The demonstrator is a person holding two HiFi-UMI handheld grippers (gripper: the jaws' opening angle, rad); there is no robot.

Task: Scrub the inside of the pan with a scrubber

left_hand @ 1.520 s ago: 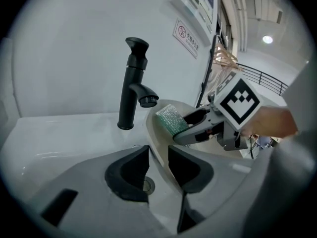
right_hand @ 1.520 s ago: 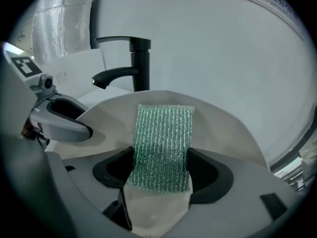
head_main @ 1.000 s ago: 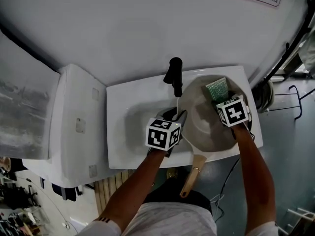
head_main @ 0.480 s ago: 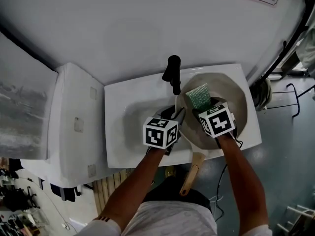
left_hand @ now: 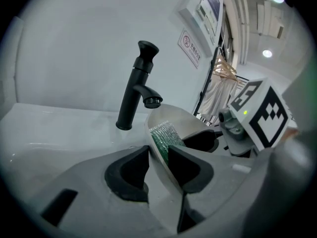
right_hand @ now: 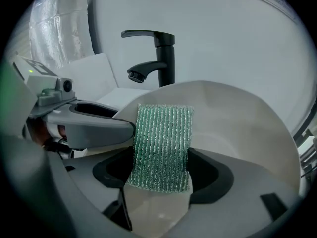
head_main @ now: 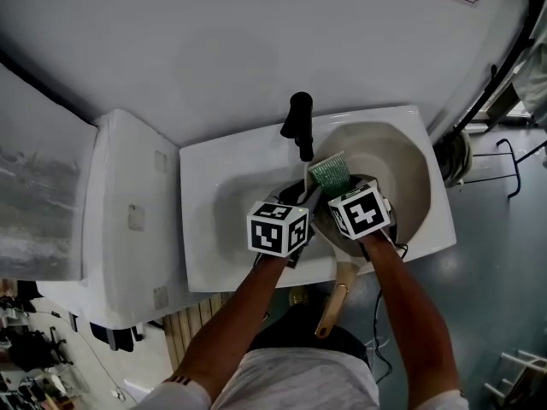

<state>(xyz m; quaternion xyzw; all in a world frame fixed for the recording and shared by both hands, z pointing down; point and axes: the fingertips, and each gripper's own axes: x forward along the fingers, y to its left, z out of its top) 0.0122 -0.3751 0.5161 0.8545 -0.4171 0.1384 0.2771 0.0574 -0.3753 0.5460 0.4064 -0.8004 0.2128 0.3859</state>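
Observation:
A cream pan leans in the right end of the white sink, its wooden handle sticking out over the front edge. My left gripper is shut on the pan's left rim, one jaw inside and one outside. My right gripper is shut on a green mesh scrubber, which lies against the pan's inner wall close to the left rim. In the right gripper view the scrubber stands upright between the jaws, with the pan's inside behind it.
A black faucet stands at the back of the sink, just behind the scrubber and both grippers. A white cabinet adjoins the sink on the left. The wall rises right behind. Floor with cables and a metal stand lies to the right.
My right gripper has carried the scrubber leftward across the pan's inside, from the far right wall to beside the left rim. The left gripper has kept its hold.

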